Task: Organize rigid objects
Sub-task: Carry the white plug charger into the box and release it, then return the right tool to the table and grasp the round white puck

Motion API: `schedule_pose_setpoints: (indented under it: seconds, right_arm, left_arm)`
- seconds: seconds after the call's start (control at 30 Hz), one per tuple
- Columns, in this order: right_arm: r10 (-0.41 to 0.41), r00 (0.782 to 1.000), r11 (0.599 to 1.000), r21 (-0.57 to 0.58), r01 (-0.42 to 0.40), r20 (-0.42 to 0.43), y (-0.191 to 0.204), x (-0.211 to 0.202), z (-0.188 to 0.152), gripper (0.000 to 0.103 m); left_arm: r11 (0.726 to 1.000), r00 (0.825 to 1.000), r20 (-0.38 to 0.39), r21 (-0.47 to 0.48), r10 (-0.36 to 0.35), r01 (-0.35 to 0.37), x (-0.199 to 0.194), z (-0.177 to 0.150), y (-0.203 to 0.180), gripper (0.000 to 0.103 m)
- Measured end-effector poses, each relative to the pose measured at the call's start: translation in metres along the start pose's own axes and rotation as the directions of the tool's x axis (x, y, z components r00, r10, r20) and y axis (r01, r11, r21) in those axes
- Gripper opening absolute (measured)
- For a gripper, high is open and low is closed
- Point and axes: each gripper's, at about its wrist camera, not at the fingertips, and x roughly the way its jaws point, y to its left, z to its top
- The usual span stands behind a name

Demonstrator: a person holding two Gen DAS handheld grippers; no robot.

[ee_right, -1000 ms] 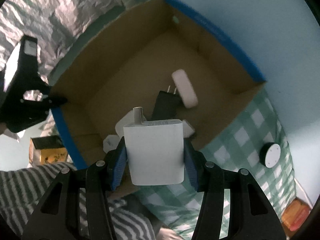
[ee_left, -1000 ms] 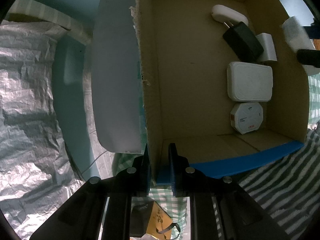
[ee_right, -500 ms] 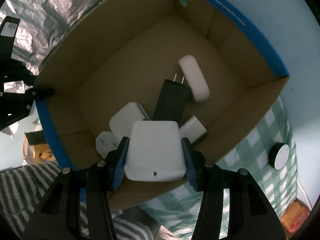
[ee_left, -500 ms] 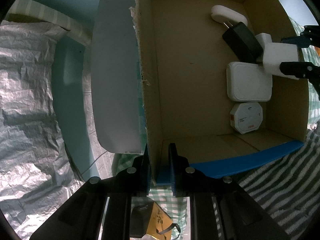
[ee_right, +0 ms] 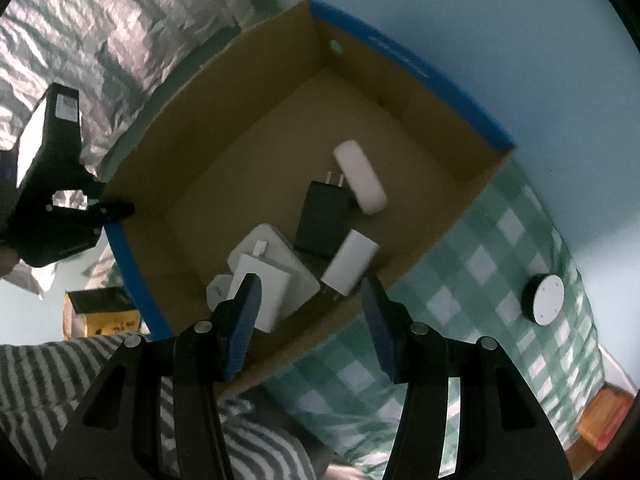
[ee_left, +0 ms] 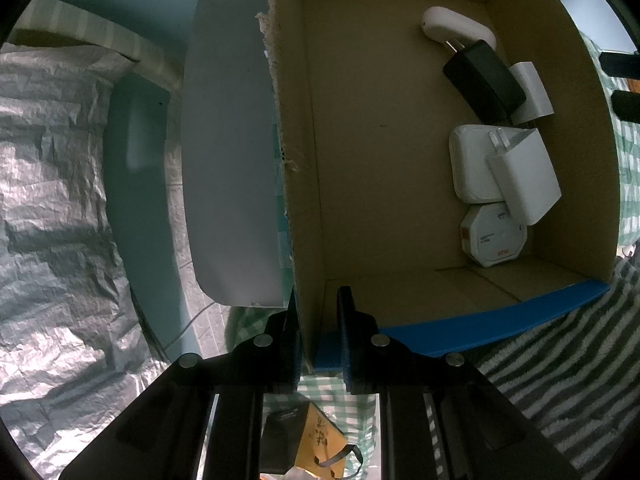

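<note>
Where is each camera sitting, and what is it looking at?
Left wrist: sits on the left gripper, looking along its fingers, clamped on the wall of the cardboard box, down into the box; the right gripper's finger tips show at the right edge.
Right wrist: sits on the right gripper, above the box's near wall, looking in between open fingers; the left gripper shows at the left.
Both see: the box, white charger leaning on the square white device, and black adapter.

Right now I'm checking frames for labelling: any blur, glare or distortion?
Left wrist: sharp but dim, fisheye bends the cardboard box walls. Right wrist: slight motion blur on the white charger; crinkled foil glints brightly.
</note>
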Motion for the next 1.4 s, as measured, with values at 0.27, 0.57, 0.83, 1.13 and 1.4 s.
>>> schedule_pose_setpoints:
  seconds: [0.27,0.57,0.83,1.13,1.4]
  right_arm:
    - [-0.020,0.999,0.998,0.068,0.018,0.038,-0.029,-0.024,-0.017,0.053]
    - [-0.069,0.997,0.982,0.179,0.062,0.029,-0.088,-0.036,-0.039,0.053]
    - [-0.148,0.987,0.931,0.329,0.160,-0.062,-0.175,-0.007,-0.058,0.058]
    - [-0.153,0.984,0.883,0.434,0.179,-0.094,-0.240,0.025,-0.065,0.059]
    - [-0.128,0.985,0.878,0.448,0.169,-0.119,-0.265,0.052,-0.058,0.067]
  left_arm:
    - [1.000,1.000,-0.006,0.001,-0.002,0.002,0.000,0.000,0.003,0.015]
    - [1.000,1.000,-0.004,-0.012,-0.009,0.009,-0.001,0.000,0.005,0.015]
    - [0.999,1.000,-0.009,-0.031,-0.007,0.007,0.000,-0.001,0.006,0.015]
    - [0.998,1.000,-0.013,-0.057,0.001,-0.002,-0.001,-0.001,0.006,0.015]
    - [0.997,1.000,-0.024,-0.071,0.011,-0.013,0.000,0.000,0.006,0.015]
